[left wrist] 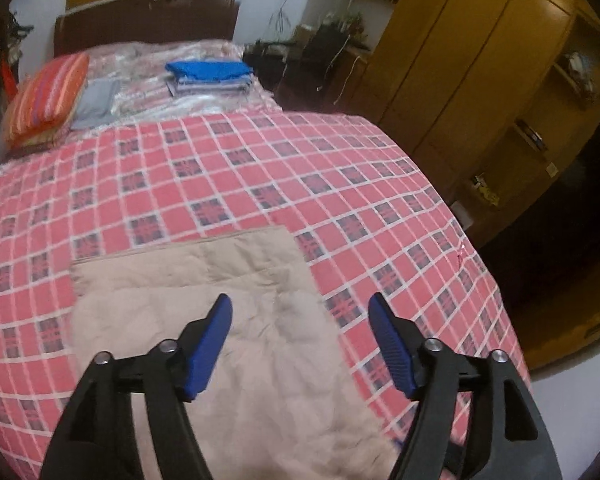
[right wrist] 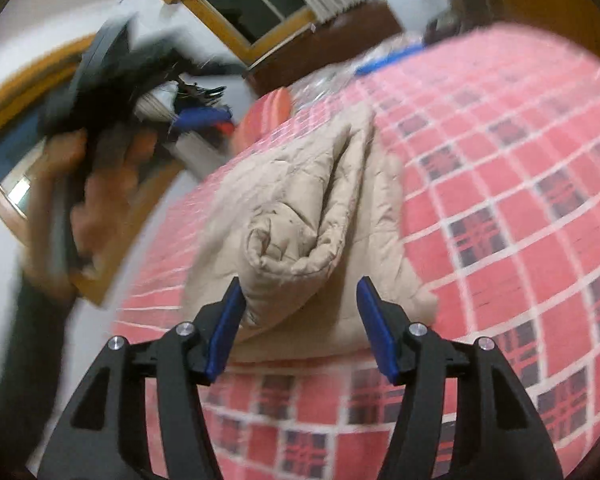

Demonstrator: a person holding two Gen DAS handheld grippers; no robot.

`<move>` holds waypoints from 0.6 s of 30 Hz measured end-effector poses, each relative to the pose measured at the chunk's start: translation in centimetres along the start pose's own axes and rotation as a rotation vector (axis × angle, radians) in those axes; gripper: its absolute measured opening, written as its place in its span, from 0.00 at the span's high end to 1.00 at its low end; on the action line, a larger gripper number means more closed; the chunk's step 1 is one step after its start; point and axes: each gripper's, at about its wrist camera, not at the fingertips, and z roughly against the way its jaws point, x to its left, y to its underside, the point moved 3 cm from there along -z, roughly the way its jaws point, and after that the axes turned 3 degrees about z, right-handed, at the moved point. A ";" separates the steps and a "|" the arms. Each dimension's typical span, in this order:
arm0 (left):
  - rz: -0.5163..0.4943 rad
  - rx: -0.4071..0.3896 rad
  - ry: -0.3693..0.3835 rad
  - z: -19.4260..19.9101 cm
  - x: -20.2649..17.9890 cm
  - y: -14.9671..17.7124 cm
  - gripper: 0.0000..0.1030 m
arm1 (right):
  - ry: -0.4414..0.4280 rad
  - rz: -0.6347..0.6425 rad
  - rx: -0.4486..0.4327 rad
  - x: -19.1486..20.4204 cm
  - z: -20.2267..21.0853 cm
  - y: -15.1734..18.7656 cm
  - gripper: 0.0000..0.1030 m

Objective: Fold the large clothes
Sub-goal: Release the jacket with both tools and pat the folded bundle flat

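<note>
Left wrist view looks down the bed, and the beige quilted garment (left wrist: 220, 320) lies on the near end of the red checked bedspread (left wrist: 260, 168), squared off with a straight far hem and a clean right side. Lots of bare bedspread beyond the garment's far hem and to its right, all the way to the bedspread's right edge, where the bed drops off toward the wooden wardrobe (left wrist: 460, 60). Past the bedspread's far edge sit a striped pillow (left wrist: 44, 100), a grey folded piece (left wrist: 96, 102) and a stack of folded clothes (left wrist: 210, 78) with a blue one on top. The left gripper (left wrist: 300, 308) hangs above the garment with its blue pads spread wide, nothing between them

Right wrist view is blurry and tilted. From here the garment (right wrist: 300, 216) looks puffy and creased, with a rolled, bunched fold standing up along its middle. The right gripper (right wrist: 300, 292) is spread wide too, its left pad (right wrist: 226, 328) just beside that bunched end, can't tell if it touches. A hand (right wrist: 96, 184) holding the other gripper shows off to the garment's left, near a window (right wrist: 256, 4)

No readable labels or writing anywhere
</note>
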 end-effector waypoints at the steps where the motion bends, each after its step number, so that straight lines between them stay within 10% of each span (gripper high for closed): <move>1: -0.009 -0.005 0.009 0.6 0.6 0.8 0.28 | -0.040 -0.026 0.018 -0.3 0.0 -0.6 0.41; 11: 0.075 -0.053 0.223 3.4 5.1 9.1 0.28 | -0.159 -0.213 0.265 -4.1 -9.2 -9.2 0.34; 13: 0.078 -0.057 0.288 3.5 5.1 10.0 0.28 | -0.165 -0.203 0.310 -3.6 -11.1 -9.7 0.43; 15: 0.082 -0.050 0.332 3.3 5.0 10.5 0.28 | -0.148 -0.143 0.314 -2.6 -11.4 -10.2 0.73; 18: 0.072 -0.032 0.414 2.8 3.9 11.8 0.28 | -0.158 -0.087 0.242 -2.3 -9.4 -10.6 0.84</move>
